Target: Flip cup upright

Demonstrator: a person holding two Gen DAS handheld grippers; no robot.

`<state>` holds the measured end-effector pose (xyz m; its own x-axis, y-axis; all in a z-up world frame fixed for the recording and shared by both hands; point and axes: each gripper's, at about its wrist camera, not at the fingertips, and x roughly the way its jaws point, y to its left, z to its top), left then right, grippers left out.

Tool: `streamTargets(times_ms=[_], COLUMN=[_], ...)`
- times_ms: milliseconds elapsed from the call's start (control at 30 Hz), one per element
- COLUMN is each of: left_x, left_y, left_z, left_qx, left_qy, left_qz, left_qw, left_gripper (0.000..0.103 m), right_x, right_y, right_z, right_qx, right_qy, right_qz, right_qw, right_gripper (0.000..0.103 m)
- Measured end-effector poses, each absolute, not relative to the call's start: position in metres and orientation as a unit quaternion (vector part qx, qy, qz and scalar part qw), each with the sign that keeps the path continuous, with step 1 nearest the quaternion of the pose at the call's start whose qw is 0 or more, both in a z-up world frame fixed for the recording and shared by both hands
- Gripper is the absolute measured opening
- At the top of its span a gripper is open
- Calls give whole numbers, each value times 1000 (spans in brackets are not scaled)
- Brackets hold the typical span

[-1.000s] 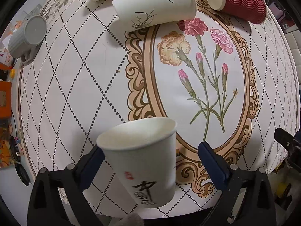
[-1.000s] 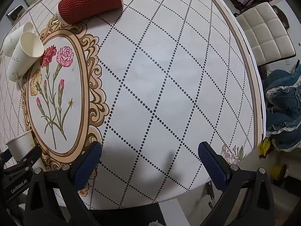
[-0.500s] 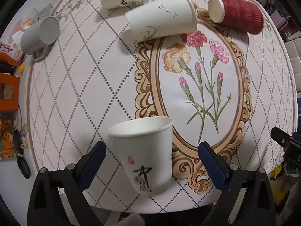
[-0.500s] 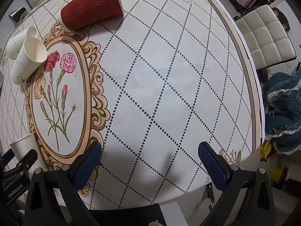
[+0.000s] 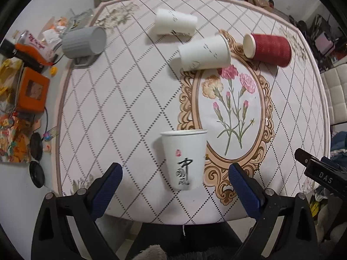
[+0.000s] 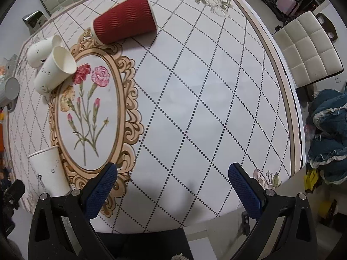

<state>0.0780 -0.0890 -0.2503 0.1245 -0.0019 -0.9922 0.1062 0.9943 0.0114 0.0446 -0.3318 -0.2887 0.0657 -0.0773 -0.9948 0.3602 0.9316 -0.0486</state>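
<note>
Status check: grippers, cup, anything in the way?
Left gripper open, right gripper open, both empty. White cup upright near table edge. Nothing in the way.

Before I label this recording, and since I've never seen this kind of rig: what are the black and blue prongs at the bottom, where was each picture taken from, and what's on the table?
The prongs are fingers of two hand-held grippers a person carries, one per hand; there is no robot arm. Each carries a fisheye camera looking along its fingers. One picture is from the left hand-held gripper, the other from the right hand-held gripper. Both are open and hold nothing. On the floral tablecloth, a white paper cup with black calligraphy stands upright between the left fingers, untouched. Lying on their sides are two more white paper cups, a red ribbed cup and a grey mug.
</note>
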Motion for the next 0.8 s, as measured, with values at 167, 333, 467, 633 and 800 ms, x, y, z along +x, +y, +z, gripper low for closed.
streamTargets(times_ms=[167, 333, 467, 633, 800], left_x=[78, 78, 74, 67, 60], left_y=[-59, -14, 21, 51, 67], left_z=[-239, -241, -254, -277, -303], left_qx=[34, 34, 42, 44, 46], left_qy=[645, 628, 628, 643, 666], left_qz=[-17, 17, 39, 53, 56], left_qw=[763, 777, 777, 763, 742], left_gripper=[100, 102, 102, 102, 102], right_x=[49, 56, 62, 69, 78], right_y=[-315, -276, -233, -175, -136], right_z=[-270, -253, -251, -262, -286], right_qx=[100, 84, 66, 35, 17], right_qy=[657, 650, 654, 665, 682], right_qz=[-144, -124, -98, -66, -51], right_qw=[734, 745, 747, 743, 729], right_gripper=[103, 103, 103, 103, 101])
